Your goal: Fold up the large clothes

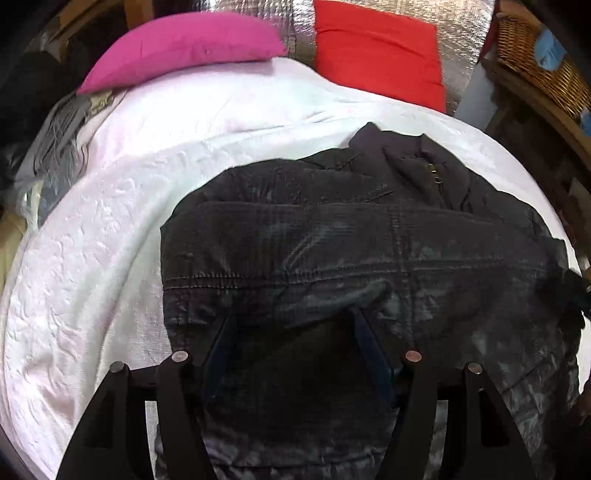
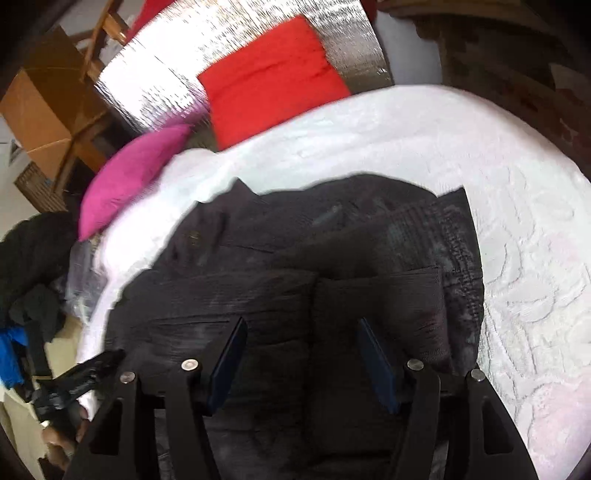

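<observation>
Left gripper (image 1: 295, 325), right gripper (image 2: 303, 332) agape over dark jacket (image 1: 369, 240)

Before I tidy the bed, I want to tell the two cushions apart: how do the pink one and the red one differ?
The pink cushion is magenta, plump and rounded, tapering to a corner; the red cushion is bright red, flatter and squarer. The pink cushion lies with its edge on the white bedspread, while the red cushion leans against the silver quilted panel behind it. Both are plain, without pattern, and sit at the head of the bed beyond the dark jacket.
</observation>
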Demonstrator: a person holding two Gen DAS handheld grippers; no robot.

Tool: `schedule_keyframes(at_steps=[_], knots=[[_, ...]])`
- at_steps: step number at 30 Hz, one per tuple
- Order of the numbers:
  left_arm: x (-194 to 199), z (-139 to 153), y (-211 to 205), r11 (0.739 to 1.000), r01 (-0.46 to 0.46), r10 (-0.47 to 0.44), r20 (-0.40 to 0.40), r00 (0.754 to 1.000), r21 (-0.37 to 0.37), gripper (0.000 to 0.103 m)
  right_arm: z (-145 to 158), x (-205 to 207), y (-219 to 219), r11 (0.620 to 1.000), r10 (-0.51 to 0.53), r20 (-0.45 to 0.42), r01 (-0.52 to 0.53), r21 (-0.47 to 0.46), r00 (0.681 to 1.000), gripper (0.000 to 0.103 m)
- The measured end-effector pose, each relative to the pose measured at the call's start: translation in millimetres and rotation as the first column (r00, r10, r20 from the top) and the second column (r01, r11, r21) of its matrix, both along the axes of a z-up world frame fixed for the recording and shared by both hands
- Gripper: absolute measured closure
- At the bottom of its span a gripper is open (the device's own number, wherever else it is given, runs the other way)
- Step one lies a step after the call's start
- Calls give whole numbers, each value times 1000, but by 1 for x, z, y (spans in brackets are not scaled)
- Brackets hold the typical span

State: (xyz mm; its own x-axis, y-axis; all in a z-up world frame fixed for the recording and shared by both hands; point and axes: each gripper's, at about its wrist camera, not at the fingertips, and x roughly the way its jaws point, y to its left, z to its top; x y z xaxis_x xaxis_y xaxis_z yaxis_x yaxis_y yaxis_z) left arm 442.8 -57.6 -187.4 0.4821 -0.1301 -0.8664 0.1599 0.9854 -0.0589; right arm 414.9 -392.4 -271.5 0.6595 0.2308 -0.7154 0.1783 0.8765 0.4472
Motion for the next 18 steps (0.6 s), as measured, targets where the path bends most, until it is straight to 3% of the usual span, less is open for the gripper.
schedule_keyframes(at_steps=[3,5,9,13,18], knots=[[-14,14,2,999,22,-21,29,999,-50,36,20,-19,6,998,60,45,-61,11,997,40],[-27,22,0,996,61,-58,50,997,-59,36,27,-30,18,992,127,48,-126,-13,991,48],[-43,13,-11,990,139,-138,37,990,-32,36,14,-36,39,977,210,-36,-211,-30,977,56],[-40,-18,-17,987,158,-157,-50,986,9,36,-12,-29,50,967,241,-165,-251,-38,956,58],[-45,2,-6,990,141,-140,5,990,-18,36,0,-23,43,976,215,-98,-217,-10,972,59]])
